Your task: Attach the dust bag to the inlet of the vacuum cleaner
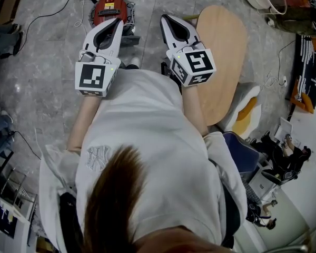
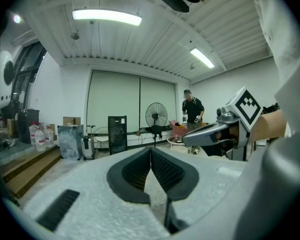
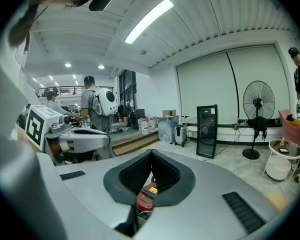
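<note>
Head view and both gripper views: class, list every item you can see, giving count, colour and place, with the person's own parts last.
vacuum cleaner: one, red, on the floor just ahead of the tools
floor: one, grey stone, under everything
oval board: one, light wood, right of the vacuum cleaner
standing fan: one, black, by the far wall
cabinet: one, black, left of the fan
bystander: one, dark clothes, near the fan
left tool: one, white, shut, nothing held
right tool: one, white, shut, nothing held
</note>
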Demonstrator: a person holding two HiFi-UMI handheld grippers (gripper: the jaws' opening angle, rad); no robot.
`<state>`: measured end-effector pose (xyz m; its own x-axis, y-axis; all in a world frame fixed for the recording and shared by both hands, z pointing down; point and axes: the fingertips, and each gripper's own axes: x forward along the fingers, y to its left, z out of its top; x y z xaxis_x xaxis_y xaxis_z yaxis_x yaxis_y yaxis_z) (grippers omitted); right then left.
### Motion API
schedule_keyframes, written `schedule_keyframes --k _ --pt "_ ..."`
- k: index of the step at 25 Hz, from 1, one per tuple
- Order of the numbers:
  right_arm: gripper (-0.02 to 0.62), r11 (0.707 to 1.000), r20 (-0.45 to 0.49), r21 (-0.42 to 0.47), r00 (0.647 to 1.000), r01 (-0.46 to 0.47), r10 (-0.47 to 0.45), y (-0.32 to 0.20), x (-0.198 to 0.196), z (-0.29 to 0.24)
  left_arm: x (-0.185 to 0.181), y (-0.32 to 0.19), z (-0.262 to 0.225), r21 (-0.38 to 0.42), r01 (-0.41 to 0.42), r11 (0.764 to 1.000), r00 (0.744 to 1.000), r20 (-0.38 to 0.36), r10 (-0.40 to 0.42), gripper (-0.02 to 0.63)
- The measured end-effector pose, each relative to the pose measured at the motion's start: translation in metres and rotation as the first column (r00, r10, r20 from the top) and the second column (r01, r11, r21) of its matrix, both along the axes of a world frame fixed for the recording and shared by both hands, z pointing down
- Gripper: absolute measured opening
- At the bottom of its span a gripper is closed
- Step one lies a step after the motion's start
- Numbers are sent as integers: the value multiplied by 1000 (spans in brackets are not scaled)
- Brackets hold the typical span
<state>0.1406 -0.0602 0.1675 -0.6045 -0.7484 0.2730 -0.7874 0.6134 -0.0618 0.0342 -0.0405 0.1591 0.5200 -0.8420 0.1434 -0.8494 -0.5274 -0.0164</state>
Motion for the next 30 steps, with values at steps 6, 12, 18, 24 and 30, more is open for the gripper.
schedule_keyframes --k 6,12,18,24,30 --pt "2 1000 11 -7 1000 -10 10 -1 5 0 4 0 0 -6 -8 1000 1000 9 9 18" --pt "2 1000 1 -6 1000 -3 3 3 3 10 5 2 11 -2 -21 1000 1000 23 21 18" --pt "2 1000 7 -11 1000 -5 5 7 3 10 9 3 11 -14 -29 999 999 21 30 18" --pt "2 1000 6 -12 1000 -15 15 5 2 12 7 2 13 -7 -46 999 998 31 47 18" --pt "2 1000 2 -11 1000 -16 16 4 -2 12 0 0 15 -12 -43 999 999 31 43 18"
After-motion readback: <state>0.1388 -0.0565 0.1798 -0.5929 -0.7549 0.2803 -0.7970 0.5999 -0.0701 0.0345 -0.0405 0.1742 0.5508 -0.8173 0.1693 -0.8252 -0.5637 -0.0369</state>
